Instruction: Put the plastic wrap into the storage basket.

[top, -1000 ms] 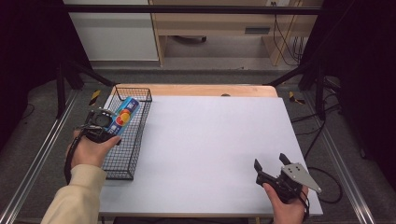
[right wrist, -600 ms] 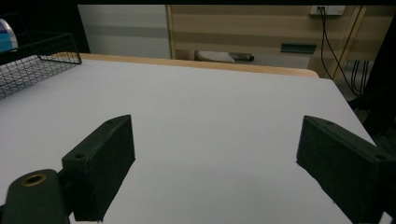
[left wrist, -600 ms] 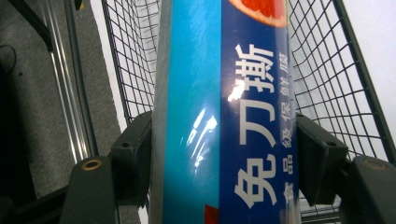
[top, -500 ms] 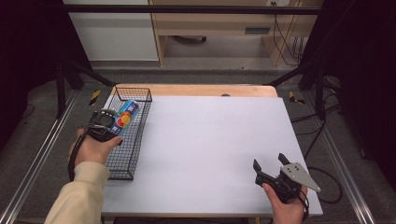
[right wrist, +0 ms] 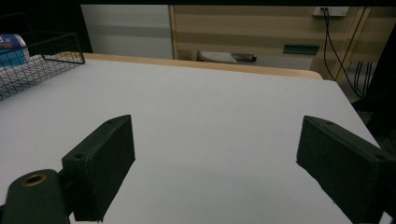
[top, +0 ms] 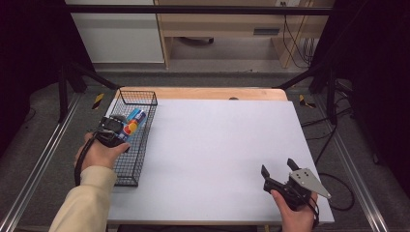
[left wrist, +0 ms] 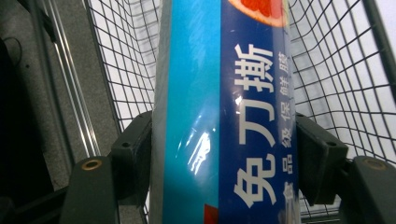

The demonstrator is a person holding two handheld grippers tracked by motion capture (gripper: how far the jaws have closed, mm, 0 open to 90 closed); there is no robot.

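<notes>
1. Blue box (left wrist: 224, 116), a long cling-film pack, sits clamped between the left gripper's (top: 115, 131) jaws, over the wire basket (top: 126, 180) at the table's (top: 217, 145) left edge.
2. Long axis runs straight out along the jaws, toward the basket's far end; pads press its two narrow sides.
3. Right gripper (right wrist: 215, 154) stands spread wide, holding nothing, near the front right corner, well apart from the box.
4. Judgement: the left hand alone governs the next move; the box must follow the basket's length.

Left gripper (top: 121, 129) with blue box (top: 133, 121) sunk lower into wire basket (top: 145, 145).
</notes>
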